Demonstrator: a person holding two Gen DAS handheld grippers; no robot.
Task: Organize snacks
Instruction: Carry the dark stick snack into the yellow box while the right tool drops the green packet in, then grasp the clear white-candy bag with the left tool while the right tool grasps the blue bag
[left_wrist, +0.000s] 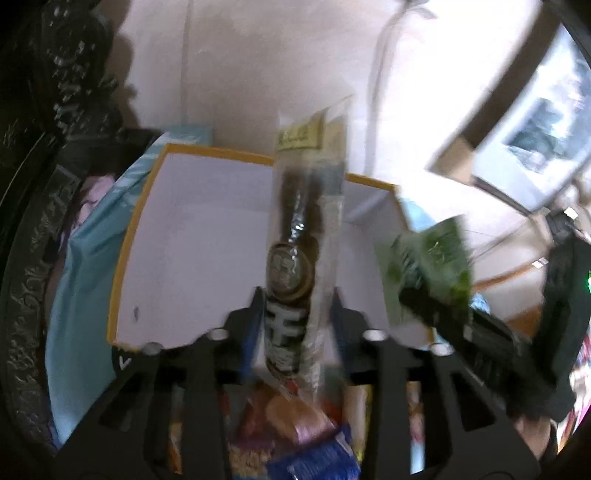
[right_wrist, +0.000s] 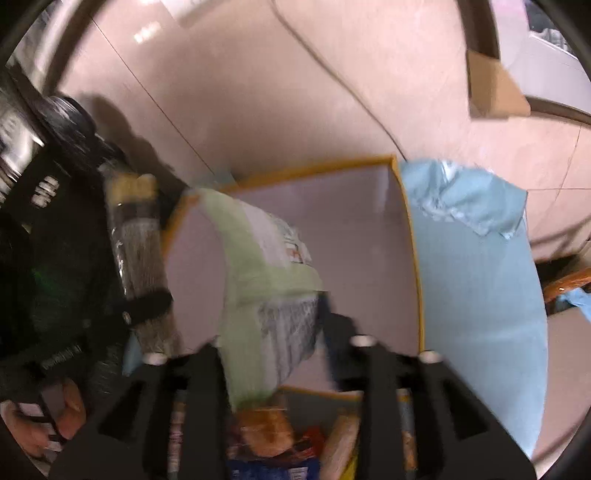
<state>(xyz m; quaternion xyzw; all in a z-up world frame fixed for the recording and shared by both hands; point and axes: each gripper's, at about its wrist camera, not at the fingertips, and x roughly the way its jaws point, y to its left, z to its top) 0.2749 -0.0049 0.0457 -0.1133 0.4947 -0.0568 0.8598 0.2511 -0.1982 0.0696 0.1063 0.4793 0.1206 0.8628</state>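
Your left gripper (left_wrist: 295, 306) has a long clear stick pack (left_wrist: 306, 229) standing up between its fingers, its printed yellow header at the far tip and its base low in the jaws. The fingers stand a little apart on either side of it, and through the blur you cannot tell whether the pads press on it or have let go. Your right gripper (right_wrist: 273, 321) carries a pale green pouch (right_wrist: 266, 280) in the same way: it lies between the fingers and curls away ahead of them, but whether it is gripped cannot be told either. Both snacks look light. The stick is likely stiffer along its length, with a slick film that could slide through the pads, so take it low, near the printed band, not by the thin header. The pouch looks soft and crinkly and will probably fold, so pinch it across the flat sealed edge and avoid crushing the filled middle. Directly ahead of both tools and below them sits the open box (left_wrist: 122, 258), white inside with a yellow rim, on a blue cloth (right_wrist: 476, 280). What shows of its floor is bare. Close under both grippers, nearer you than the box, lies a heap of mixed snack packs (left_wrist: 295, 424), orange, red and blue, not yet sorted. Each snack hangs above the box's near half, the pouch just right of the stick.
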